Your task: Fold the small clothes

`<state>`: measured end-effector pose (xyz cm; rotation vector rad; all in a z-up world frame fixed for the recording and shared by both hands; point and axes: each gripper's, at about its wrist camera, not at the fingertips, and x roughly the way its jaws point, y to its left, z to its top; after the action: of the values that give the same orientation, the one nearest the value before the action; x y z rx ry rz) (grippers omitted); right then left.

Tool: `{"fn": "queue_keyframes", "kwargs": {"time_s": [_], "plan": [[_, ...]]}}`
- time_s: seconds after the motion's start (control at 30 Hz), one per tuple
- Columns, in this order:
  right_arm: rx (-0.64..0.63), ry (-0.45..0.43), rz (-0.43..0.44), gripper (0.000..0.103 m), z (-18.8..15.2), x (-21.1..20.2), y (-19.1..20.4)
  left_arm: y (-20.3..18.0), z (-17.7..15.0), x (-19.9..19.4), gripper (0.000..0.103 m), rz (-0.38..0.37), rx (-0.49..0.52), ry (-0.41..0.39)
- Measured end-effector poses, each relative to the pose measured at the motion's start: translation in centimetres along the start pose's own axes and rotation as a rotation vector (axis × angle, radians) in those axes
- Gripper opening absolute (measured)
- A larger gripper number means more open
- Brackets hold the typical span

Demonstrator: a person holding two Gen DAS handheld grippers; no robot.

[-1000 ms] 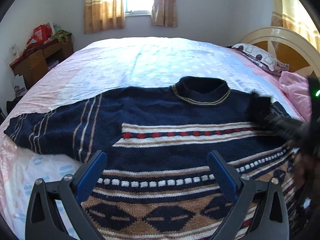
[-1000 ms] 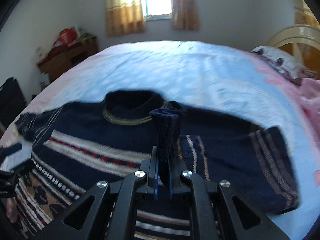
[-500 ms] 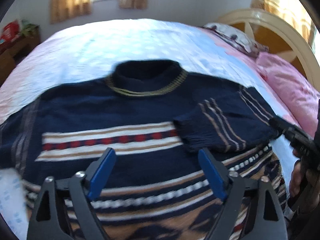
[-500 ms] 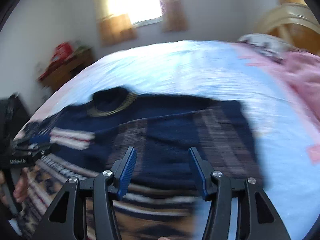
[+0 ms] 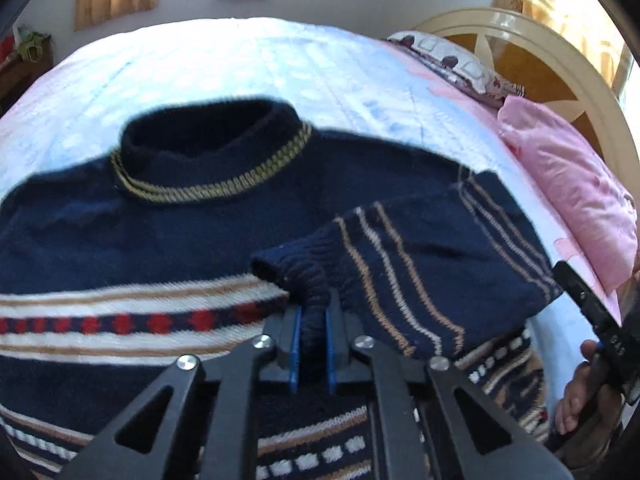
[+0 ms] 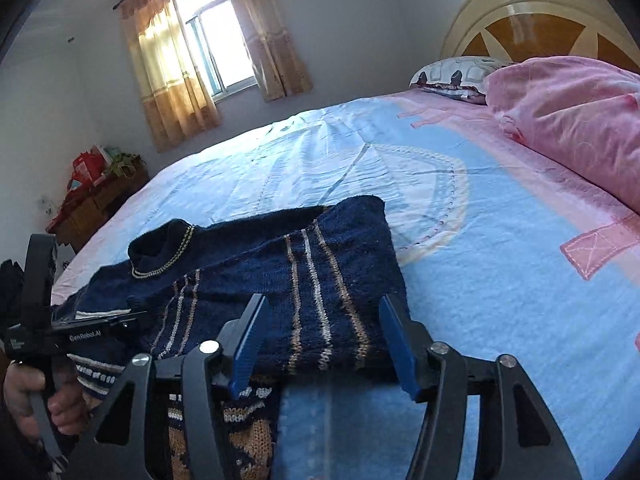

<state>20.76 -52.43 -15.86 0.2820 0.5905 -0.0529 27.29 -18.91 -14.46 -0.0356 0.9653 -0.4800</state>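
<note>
Bed [image 6: 500,280] held the sweater [image 5: 120,240]; one sleeve [image 5: 420,264] lay folded at 3 o'clock, its cuff [image 5: 296,276] pinched by the left gripper [image 5: 312,344]; the right gripper [image 6: 324,344] had just spread, empty. Most folds remained.

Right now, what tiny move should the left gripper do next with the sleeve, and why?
Probably draw the cuff a little further across the sweater chest and lay it flat: the left gripper has just closed on it, and the folded sleeve bunches there.
</note>
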Motion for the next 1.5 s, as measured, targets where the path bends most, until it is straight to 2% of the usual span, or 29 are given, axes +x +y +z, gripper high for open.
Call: {"fn": "queue_keyframes", "kwargs": {"time_s": [0.13,0.27,0.5,0.63,0.9,1.0,1.17,1.3,1.4,1.47,1.5], "plan": [[0.047,-0.026,0.012,0.06,0.0,-0.6,-0.9,1.8,1.2,-4.1,0.01,0.033,0.018,-0.083],[0.061,-0.011,0.004,0.06,-0.1,-0.1,-1.1,4.2,2.0,-7.6,0.01,0.06,0.017,-0.141],[0.002,0.0,-0.008,0.061,-0.5,0.2,0.1,8.1,1.9,-9.5,0.01,0.131,-0.004,-0.177],[0.006,0.013,-0.012,0.061,-0.6,0.5,-0.1,10.7,1.3,-8.7,0.01,0.176,-0.044,-0.17],[-0.03,0.073,-0.01,0.061,-1.1,1.6,0.5,13.1,-0.2,-3.1,0.01,0.291,-0.037,-0.095],[-0.048,0.078,-0.003,0.061,-1.2,1.6,0.8,14.0,-0.9,-1.8,0.015,0.302,-0.069,-0.063],[-0.038,0.043,0.007,0.061,-0.3,0.6,1.2,14.6,-1.0,-2.7,0.02,0.293,-0.098,-0.08],[-0.09,0.025,0.057,0.061,2.0,0.6,4.2,15.3,-1.2,-2.7,0.025,0.282,-0.119,-0.078],[-0.138,0.092,0.141,0.061,2.3,2.4,7.0,16.0,-1.4,-3.2,0.034,0.269,-0.163,-0.089],[-0.176,0.198,0.17,0.061,1.4,4.4,8.6,16.5,-1.8,-3.8,0.043,0.267,-0.181,-0.101],[-0.201,0.262,0.151,0.061,0.5,5.5,9.3,16.7,-1.9,-4.1,0.043,0.263,-0.184,-0.105]]}}
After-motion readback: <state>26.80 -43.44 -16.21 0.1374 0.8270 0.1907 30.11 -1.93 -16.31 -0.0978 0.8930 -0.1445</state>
